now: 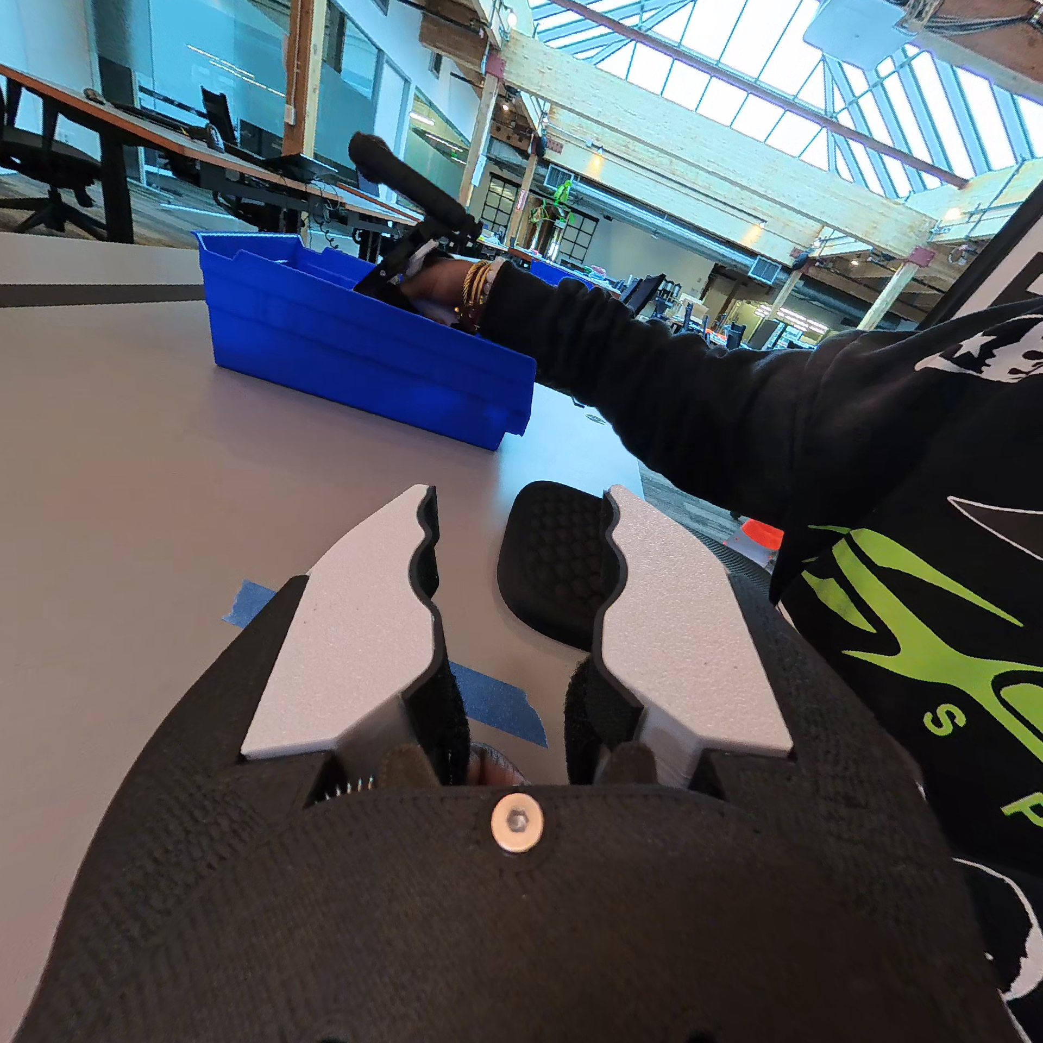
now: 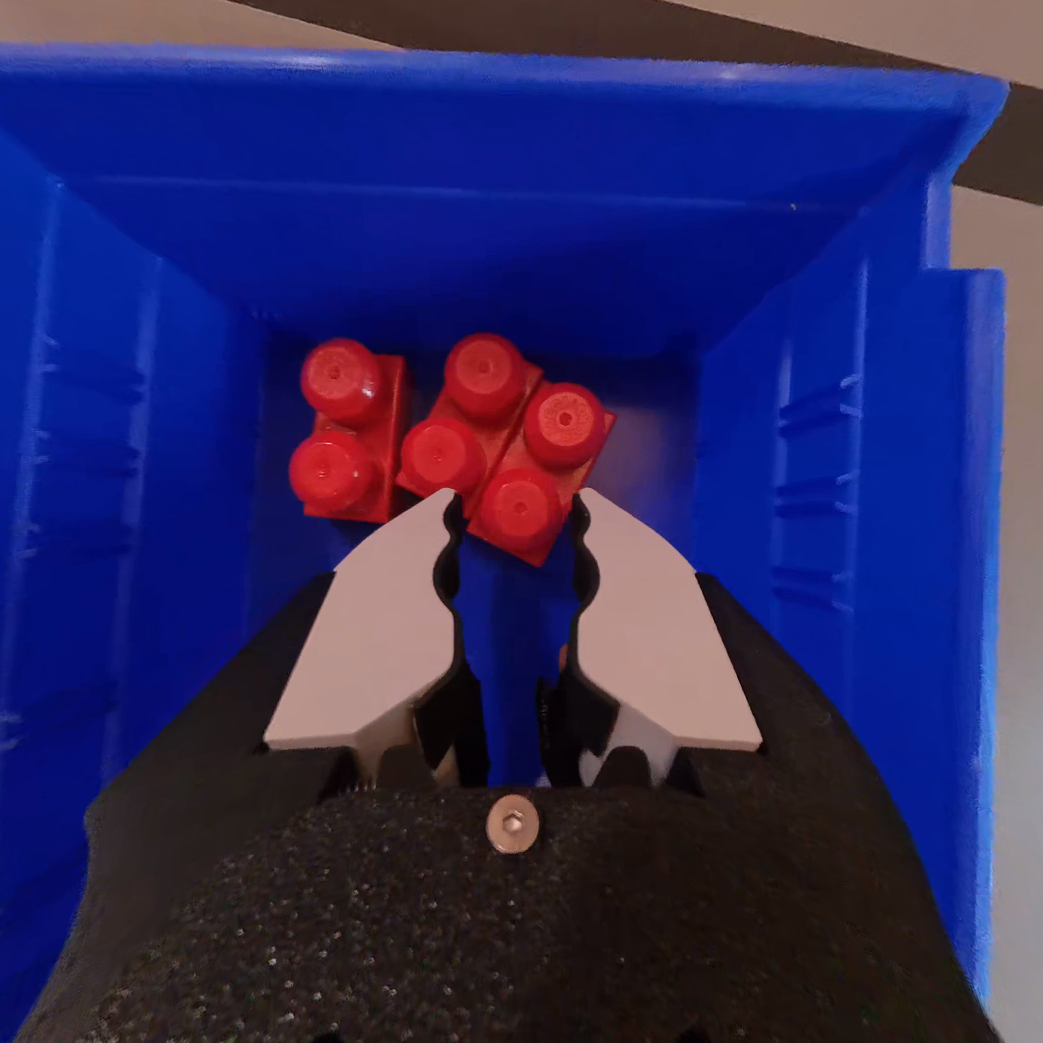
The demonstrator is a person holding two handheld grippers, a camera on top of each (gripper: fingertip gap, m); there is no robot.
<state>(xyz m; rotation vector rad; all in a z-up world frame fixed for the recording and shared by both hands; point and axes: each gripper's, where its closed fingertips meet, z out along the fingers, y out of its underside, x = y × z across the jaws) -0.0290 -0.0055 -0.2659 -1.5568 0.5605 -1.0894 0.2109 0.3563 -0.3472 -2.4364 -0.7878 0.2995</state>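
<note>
My right gripper (image 2: 516, 496) is open inside a blue bin (image 2: 508, 226), just above its floor. Three red two-stud bricks lie there side by side: one on the left (image 2: 344, 434), one in the middle (image 2: 463, 417) and one on the right (image 2: 536, 474). The near end of the right brick lies between my fingertips, with a gap on each side; the pads do not press on it. My left gripper (image 1: 519, 496) is open and empty above the grey table (image 1: 169, 508). The left wrist view shows the bin (image 1: 361, 350) farther off, with a hand (image 1: 434, 282) reaching into it.
Strips of blue tape (image 1: 496, 705) are stuck on the table under my left gripper. A black chair armrest (image 1: 553, 553) sits at the table's edge beside its right finger. A person's black sleeve (image 1: 677, 395) stretches across to the bin. Desks and chairs stand behind.
</note>
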